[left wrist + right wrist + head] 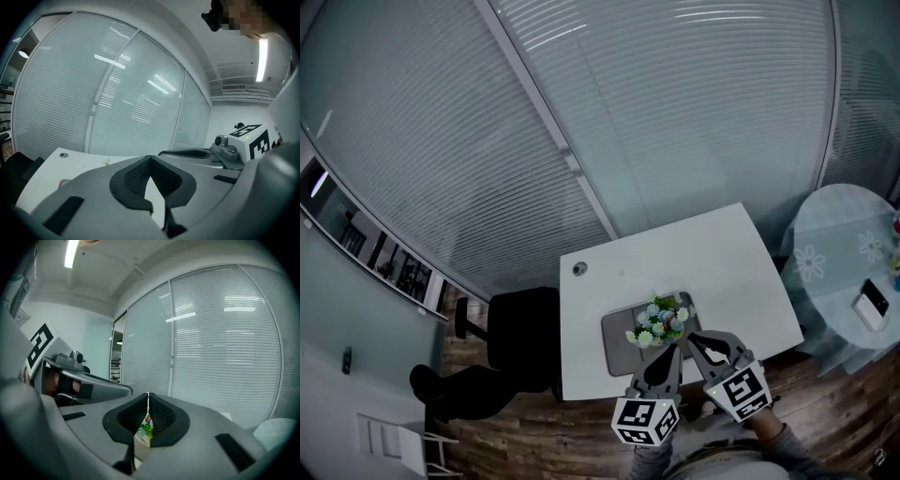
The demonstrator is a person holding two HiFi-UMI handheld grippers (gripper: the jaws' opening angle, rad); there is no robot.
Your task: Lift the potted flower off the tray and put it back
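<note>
The potted flower (662, 319), white and pale blue blooms with green leaves, stands on the grey tray (617, 345) near the front edge of the white table (675, 253). Both grippers hover just in front of it, side by side and apart from it. My left gripper (671, 350) is shut with nothing between its jaws (150, 158). My right gripper (692, 338) is also shut and empty (148, 394). In the right gripper view a sliver of the flower (146, 427) shows below the closed tips. The pot itself is hidden by the blooms.
A black office chair (502, 361) stands left of the table. A round table with a floral cloth (848, 248) and a phone (872, 302) is at the right. A glass wall with blinds runs behind. A small round grommet (578, 269) sits at the table's far left corner.
</note>
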